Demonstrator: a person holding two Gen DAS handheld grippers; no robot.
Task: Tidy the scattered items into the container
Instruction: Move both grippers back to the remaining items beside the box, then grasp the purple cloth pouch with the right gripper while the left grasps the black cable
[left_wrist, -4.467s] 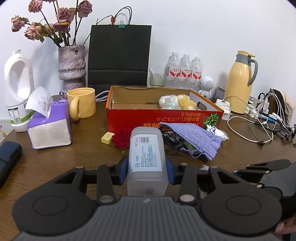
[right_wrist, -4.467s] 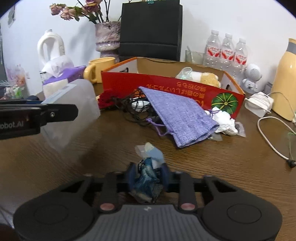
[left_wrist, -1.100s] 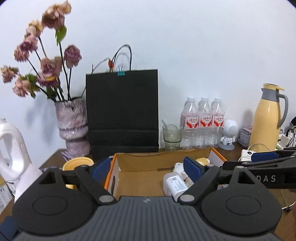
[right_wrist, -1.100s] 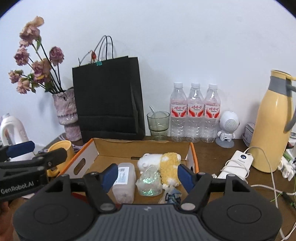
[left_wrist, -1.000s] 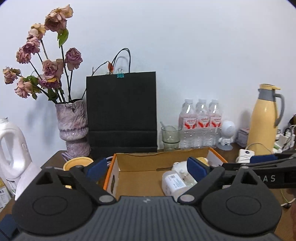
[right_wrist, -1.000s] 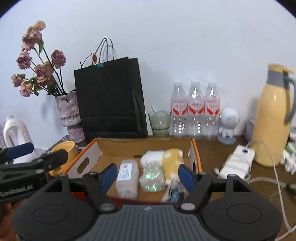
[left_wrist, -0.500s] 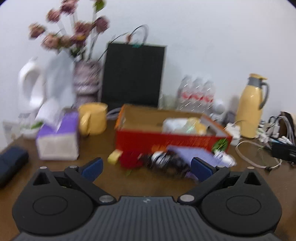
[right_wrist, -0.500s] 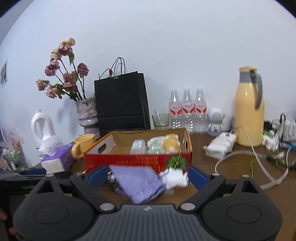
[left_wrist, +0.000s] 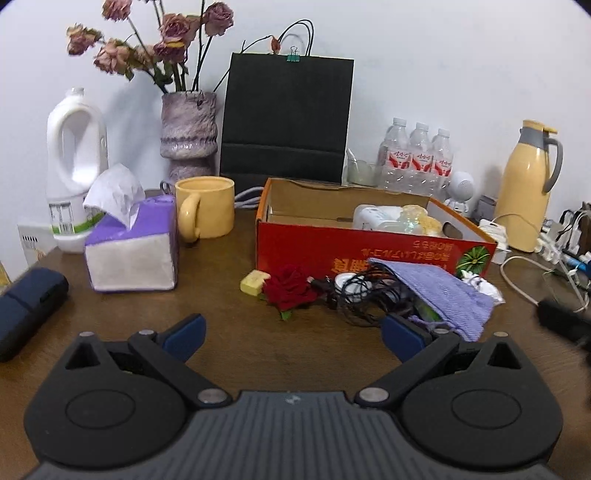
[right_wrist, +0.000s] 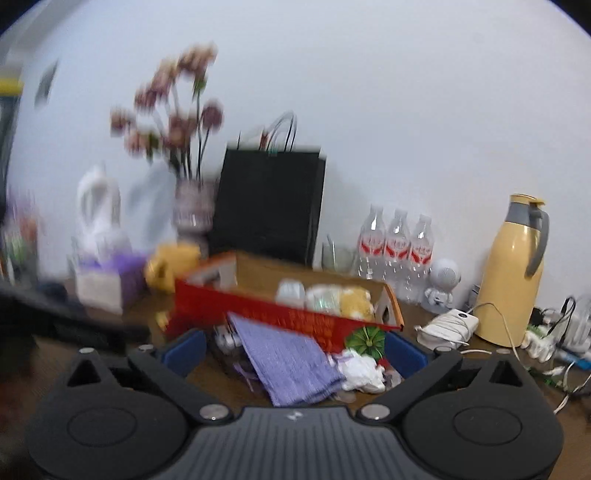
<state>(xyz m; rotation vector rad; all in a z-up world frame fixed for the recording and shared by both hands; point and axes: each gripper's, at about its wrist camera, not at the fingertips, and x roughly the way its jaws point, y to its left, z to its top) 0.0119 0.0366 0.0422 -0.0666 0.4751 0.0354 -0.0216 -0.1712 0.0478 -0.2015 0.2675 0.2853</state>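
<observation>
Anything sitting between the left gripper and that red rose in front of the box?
Nothing visible. The left gripper is open and empty, with bare table up to the red rose. The tangled black cable lies just right of it.

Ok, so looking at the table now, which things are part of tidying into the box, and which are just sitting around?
Part of the job:
- red cardboard box
- purple pouch
- tangled black cable
- red rose
- yellow block
- crumpled white wrapper

Just lying about:
- yellow mug
- tissue box
- black paper bag
- yellow thermos
- water bottles
</observation>
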